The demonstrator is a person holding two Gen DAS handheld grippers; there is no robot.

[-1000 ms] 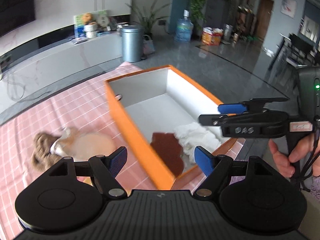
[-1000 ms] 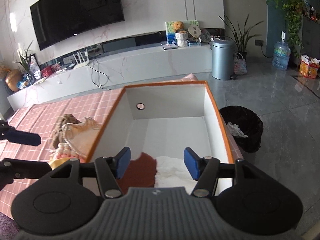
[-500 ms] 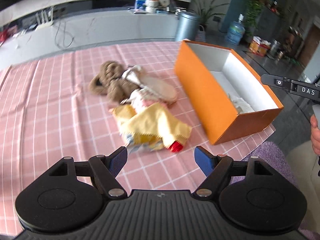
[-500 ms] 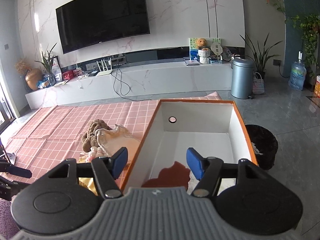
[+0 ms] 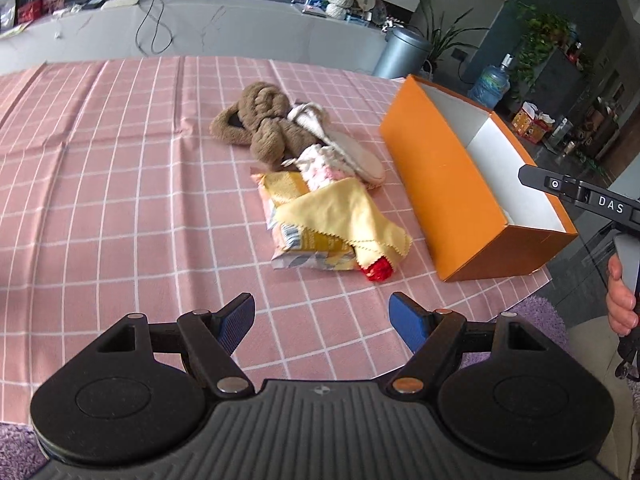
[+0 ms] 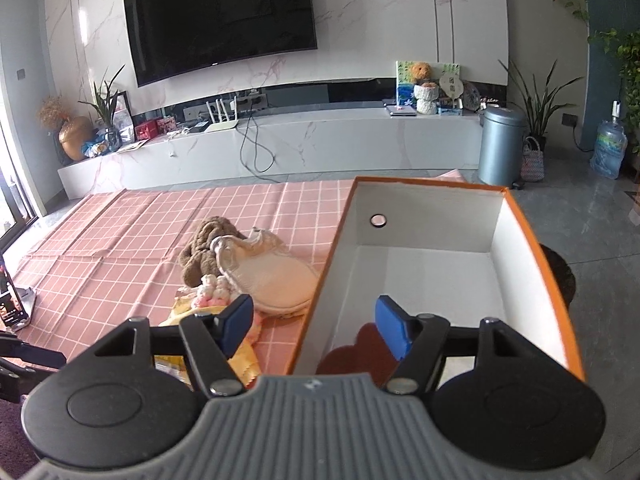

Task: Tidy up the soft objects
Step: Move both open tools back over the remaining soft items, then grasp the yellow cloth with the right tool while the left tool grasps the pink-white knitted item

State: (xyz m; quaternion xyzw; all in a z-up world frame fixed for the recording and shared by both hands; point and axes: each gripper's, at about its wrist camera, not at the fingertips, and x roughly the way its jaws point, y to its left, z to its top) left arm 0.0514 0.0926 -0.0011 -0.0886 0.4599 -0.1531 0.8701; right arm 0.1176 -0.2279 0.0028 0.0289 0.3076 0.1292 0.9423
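Both grippers are empty: the left gripper (image 5: 321, 316) has its jaws wide apart, and the right gripper (image 6: 316, 322), over the orange box's (image 5: 452, 184) near end, has just been opening. The left faces the soft pile mid-tablecloth (image 5: 100, 184); next it likely must descend onto the yellow cloth (image 5: 344, 216).

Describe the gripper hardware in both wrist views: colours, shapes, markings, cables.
Both are alike. The left gripper and the right gripper each have black linkage arms on two round black discs, silver pivot screws, blue ribbed pads and a ribbed grey body with a small round logo. From the left view, the right gripper's black finger reads "DAS" in white. Thin black cables hang by the person's hand. No sleeve shows.
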